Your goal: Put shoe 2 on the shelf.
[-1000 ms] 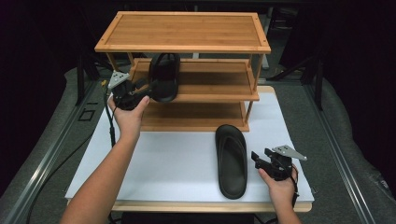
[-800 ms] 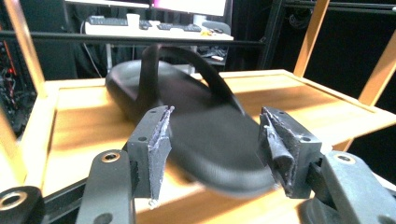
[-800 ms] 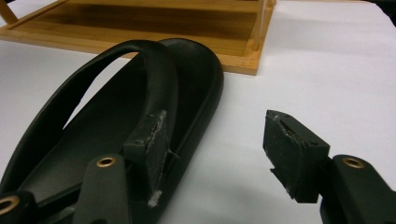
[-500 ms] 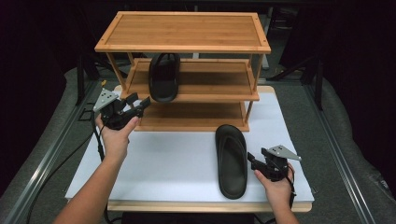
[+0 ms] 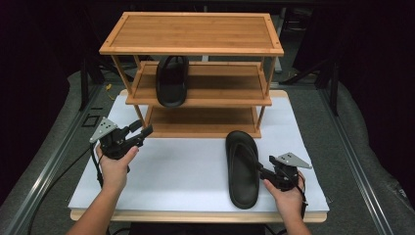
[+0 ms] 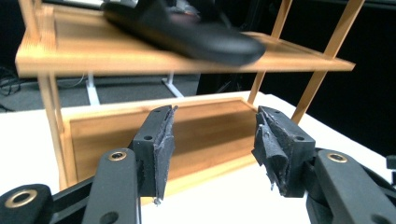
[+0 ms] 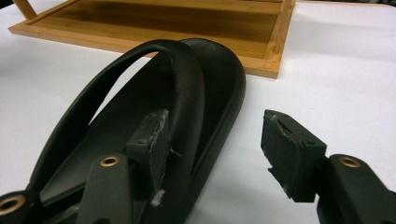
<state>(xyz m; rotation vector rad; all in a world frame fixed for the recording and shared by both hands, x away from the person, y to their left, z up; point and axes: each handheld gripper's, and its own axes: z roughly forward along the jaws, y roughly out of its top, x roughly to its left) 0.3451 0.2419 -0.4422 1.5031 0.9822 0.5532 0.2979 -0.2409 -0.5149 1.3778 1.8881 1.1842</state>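
One black slipper [image 5: 171,81] lies on the middle shelf of a three-tier bamboo rack [image 5: 195,34]. In the left gripper view this slipper [image 6: 187,32] sits above, toe overhanging the shelf edge. My left gripper [image 5: 142,132] hovers low at the rack's front left, open with nothing between its jaws [image 6: 212,140], which have just been closing a little. A second black slipper [image 5: 243,166] lies on the white table. My right gripper [image 5: 262,169] is open astride its right rim: in the right gripper view [image 7: 219,140] one pad is over the footbed, the other outside.
The rack stands at the back of the white tabletop [image 5: 186,171], its bottom shelf [image 6: 196,135] bare. Grey carpeted floor [image 5: 362,161] surrounds the table. Cables trail from both grippers.
My left gripper has drawn back from the slipper on the middle shelf, moving down and to the left toward the table. The right gripper and the table slipper have stayed put.
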